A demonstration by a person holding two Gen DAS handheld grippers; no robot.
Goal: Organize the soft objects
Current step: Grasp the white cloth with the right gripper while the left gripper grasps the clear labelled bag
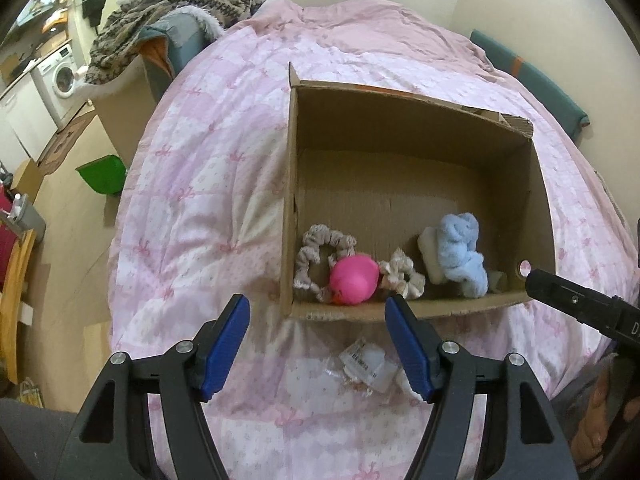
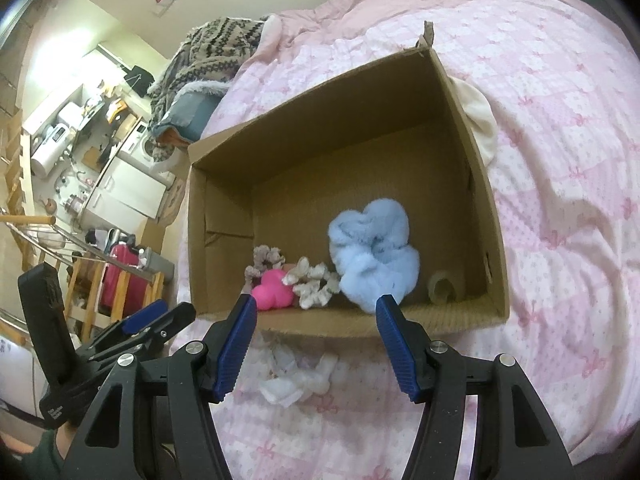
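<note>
An open cardboard box [image 1: 540, 200] [image 2: 492, 216] stands on a pink bed. Along its near wall lie a beige scrunchie [image 1: 316, 256] [image 2: 266, 258], a pink soft toy [image 1: 354, 274] [image 2: 274, 288], a cream scrunchie [image 1: 402, 274] [image 2: 314, 282], a fluffy blue scrunchie [image 1: 460, 256] [image 2: 374, 256] and a white pad [image 1: 430, 258]. A crumpled clear wrapper [image 1: 366, 366] [image 2: 294, 374] lies on the bed in front of the box. My left gripper [image 1: 318, 312] is open and empty above the wrapper. My right gripper [image 2: 316, 308] is open and empty at the box's near edge.
A pink quilt [image 1: 208, 184] [image 2: 568, 184] covers the bed. A patterned blanket [image 1: 176, 12] [image 2: 218, 52] is heaped at the far left. A cream cloth [image 2: 482, 120] lies behind the box's right wall. A green bin [image 1: 102, 174] stands on the floor left of the bed.
</note>
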